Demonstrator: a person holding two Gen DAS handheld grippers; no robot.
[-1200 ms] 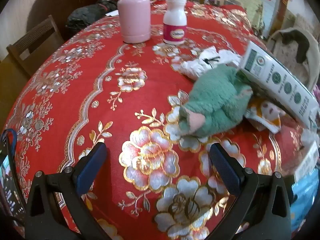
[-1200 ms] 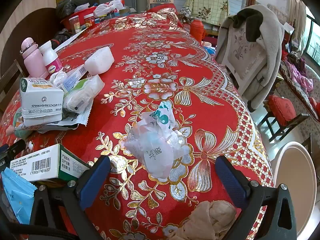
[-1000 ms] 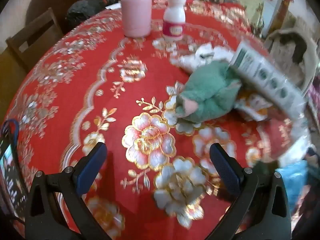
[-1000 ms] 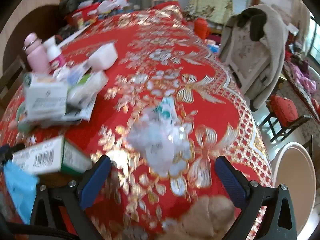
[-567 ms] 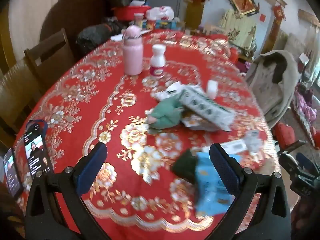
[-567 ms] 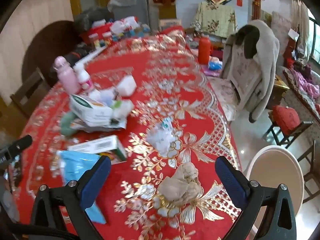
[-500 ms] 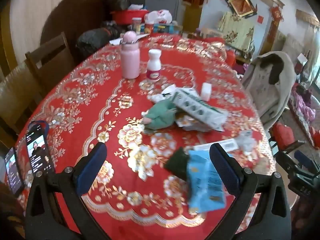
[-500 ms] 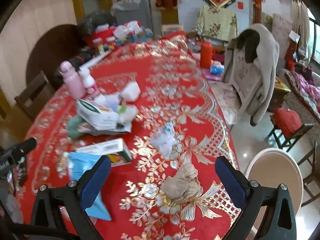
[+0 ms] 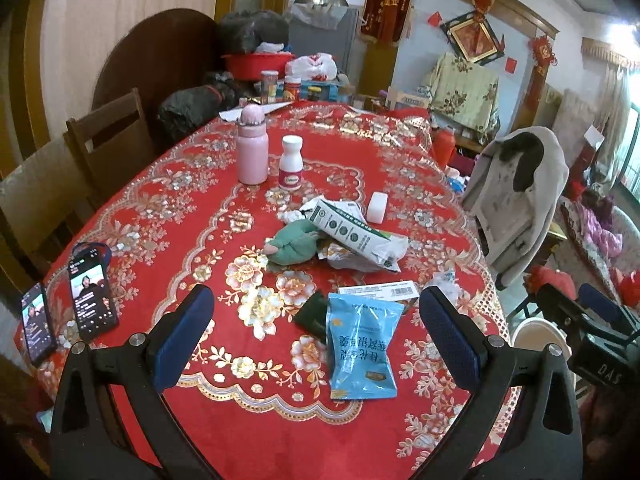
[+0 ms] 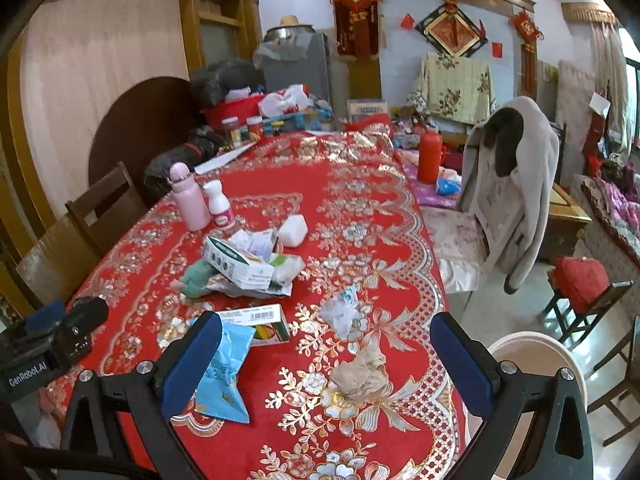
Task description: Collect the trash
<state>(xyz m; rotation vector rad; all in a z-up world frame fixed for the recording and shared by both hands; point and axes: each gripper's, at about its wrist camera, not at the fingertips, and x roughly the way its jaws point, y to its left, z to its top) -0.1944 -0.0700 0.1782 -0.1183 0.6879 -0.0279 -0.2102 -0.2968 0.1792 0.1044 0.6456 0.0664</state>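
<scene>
Blue-padded left gripper (image 9: 316,338) and right gripper (image 10: 326,360) both hung with jaws spread wide and empty above the red embroidered tablecloth (image 9: 168,216). Nearest lay a glossy blue snack packet (image 9: 360,346), a barcoded carton (image 10: 256,322) and a crumpled brown paper wad (image 10: 360,372). Beyond them were a clear plastic wrapper (image 10: 342,312), a green plush cloth (image 9: 294,244) under a white box (image 9: 348,232), then a pink bottle (image 9: 252,150).

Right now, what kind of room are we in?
Probably a family's dining or living room. A big table with a red flowered cloth has wooden chairs beside it, red New Year decorations hang on the wall, and a coat is draped over a chair.
</scene>
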